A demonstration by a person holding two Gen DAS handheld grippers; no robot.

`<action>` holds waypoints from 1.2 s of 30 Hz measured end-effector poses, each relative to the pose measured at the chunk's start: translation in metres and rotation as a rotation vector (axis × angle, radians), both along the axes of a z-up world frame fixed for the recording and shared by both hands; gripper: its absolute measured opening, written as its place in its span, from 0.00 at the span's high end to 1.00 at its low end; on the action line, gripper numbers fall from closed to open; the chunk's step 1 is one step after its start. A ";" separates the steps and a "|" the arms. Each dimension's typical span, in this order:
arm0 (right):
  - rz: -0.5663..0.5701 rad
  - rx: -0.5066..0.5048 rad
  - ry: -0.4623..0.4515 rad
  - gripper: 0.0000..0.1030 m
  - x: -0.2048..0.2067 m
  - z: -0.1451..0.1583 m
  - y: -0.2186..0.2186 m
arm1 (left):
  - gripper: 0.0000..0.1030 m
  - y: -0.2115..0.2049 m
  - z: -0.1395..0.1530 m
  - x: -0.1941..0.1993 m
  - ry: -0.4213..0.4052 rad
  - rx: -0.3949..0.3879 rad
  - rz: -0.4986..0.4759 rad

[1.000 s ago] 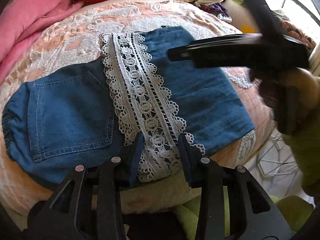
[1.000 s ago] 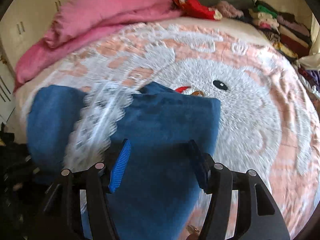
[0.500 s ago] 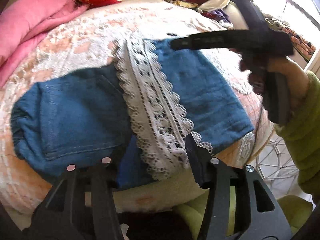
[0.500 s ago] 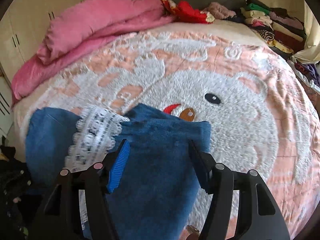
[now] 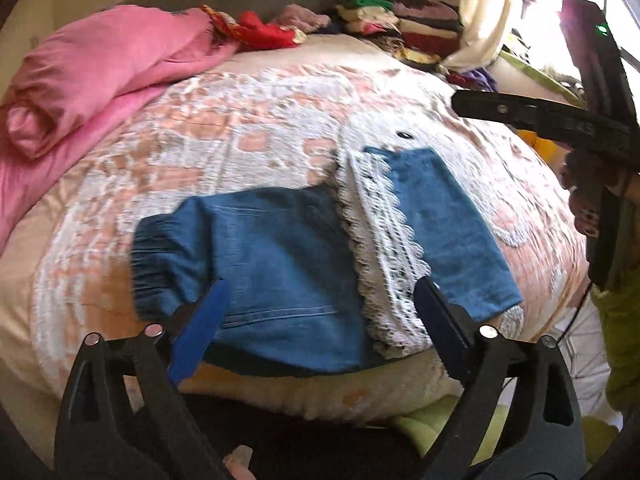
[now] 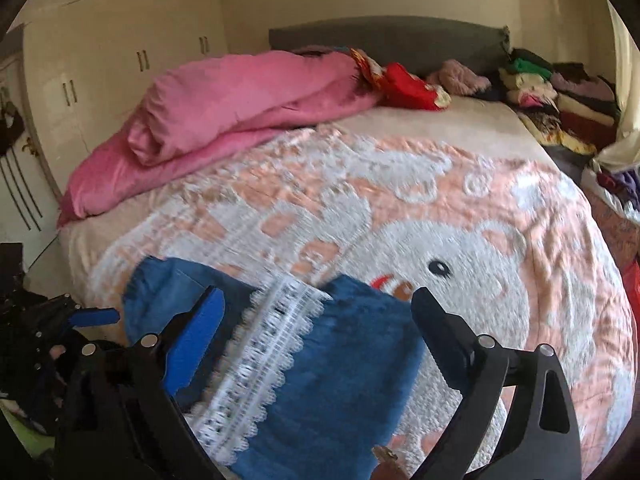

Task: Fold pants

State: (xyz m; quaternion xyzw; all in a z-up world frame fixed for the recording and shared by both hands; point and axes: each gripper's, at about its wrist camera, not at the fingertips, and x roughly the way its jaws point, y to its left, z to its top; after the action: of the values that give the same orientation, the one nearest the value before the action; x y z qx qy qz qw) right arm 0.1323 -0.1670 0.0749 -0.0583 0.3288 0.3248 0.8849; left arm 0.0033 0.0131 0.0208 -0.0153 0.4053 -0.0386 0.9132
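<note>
Your left gripper (image 5: 322,316) hides the near hem of the pants (image 5: 280,276), and your right gripper (image 6: 316,332) covers part of their right end; both views are smeared, so the stitching and the lace (image 5: 384,248) pattern are hard to make out. In the right wrist view the pants run off the bottom edge, so you cannot see their near side there. In the left wrist view your right gripper shows only as a black bar at the right edge, its tips cut off. The pants lie folded on the blanket (image 6: 480,216), near the front edge of the bed, well apart from the pink quilt (image 6: 224,112). Their long axis runs left to right across the left wrist view, tilted slightly away at the right: gathered waistband at the left, lace band crossing the middle, folded end at the right. Both of your grippers stand spread wide; their jaws have just been opening, and they hang above the cloth with nothing pinched.
</note>
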 end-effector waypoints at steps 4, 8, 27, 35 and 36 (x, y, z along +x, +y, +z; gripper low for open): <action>0.050 -0.003 -0.016 0.09 -0.007 0.011 0.021 | 0.11 0.017 0.005 -0.006 -0.015 -0.003 0.044; 0.094 -0.017 -0.023 0.09 -0.011 0.015 0.044 | 0.11 0.034 0.004 -0.010 -0.011 -0.013 0.086; 0.298 -0.141 0.059 0.09 -0.010 -0.024 0.162 | 0.10 0.102 -0.036 -0.007 0.087 -0.115 0.229; 0.388 -0.207 0.138 0.09 -0.003 -0.054 0.206 | 0.11 0.122 -0.055 0.002 0.126 -0.207 0.260; 0.406 -0.211 0.152 0.09 -0.002 -0.057 0.211 | 0.12 0.124 -0.058 0.003 0.129 -0.224 0.259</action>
State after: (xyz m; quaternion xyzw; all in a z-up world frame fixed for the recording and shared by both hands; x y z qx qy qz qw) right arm 0.1305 0.0440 0.0179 -0.1906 0.4080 0.4632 0.7633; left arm 0.0066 0.1368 -0.0370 -0.1717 0.4507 0.0355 0.8753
